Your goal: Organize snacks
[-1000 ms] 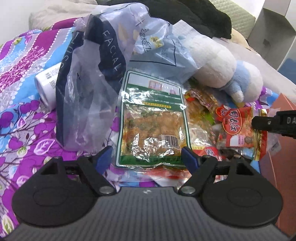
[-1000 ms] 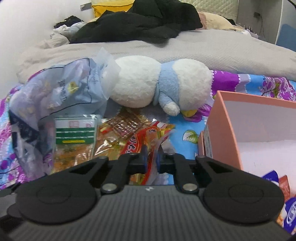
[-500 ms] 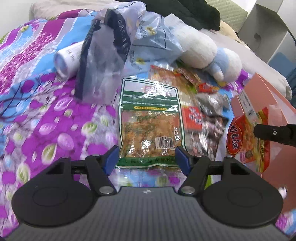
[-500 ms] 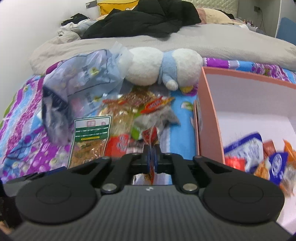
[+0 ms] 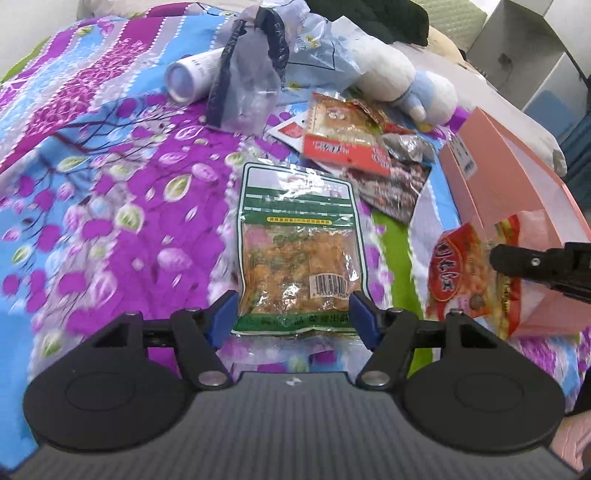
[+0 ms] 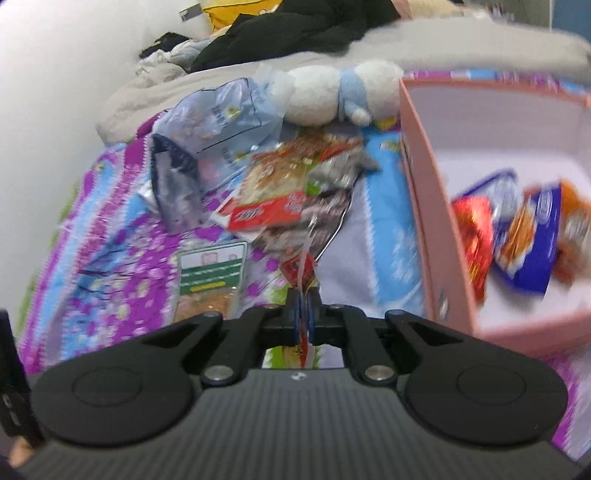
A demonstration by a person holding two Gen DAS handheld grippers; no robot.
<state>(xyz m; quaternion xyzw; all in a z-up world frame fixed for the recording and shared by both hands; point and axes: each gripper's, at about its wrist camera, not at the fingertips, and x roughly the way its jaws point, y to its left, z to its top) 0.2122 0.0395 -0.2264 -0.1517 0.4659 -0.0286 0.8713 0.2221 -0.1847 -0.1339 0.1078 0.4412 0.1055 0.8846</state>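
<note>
While the left gripper (image 5: 293, 317) holds the bottom edge of a clear, green-bordered snack pouch of golden crumbs (image 5: 301, 251) between its blue pads, its jaws have just been closing in; whether the pads press on the pouch I cannot tell. The pouch lies flat on the bed's purple and blue flowered quilt (image 5: 110, 206), near the quilt's nearest edge. The right gripper (image 6: 303, 314) is clamped tight on the thin edge of a red and orange snack packet (image 5: 461, 273), which hangs just beside the near wall of an open pink cardboard box (image 5: 517, 177) on the right side of the bed. Blue, red and orange wrapped snacks (image 6: 524, 236) lie inside the box, blurred. Beyond the green pouch, toward the middle of the bed, a loose heap of red, tan and silver snack packets (image 5: 351, 144) overlaps. Farther on lie a white cylindrical bottle (image 5: 192, 77) on its side, crumpled clear plastic bags (image 5: 258, 74), and a white and pale-blue plush toy (image 5: 410, 81). Dark clothing (image 6: 295, 33) is piled at the far edge.
</note>
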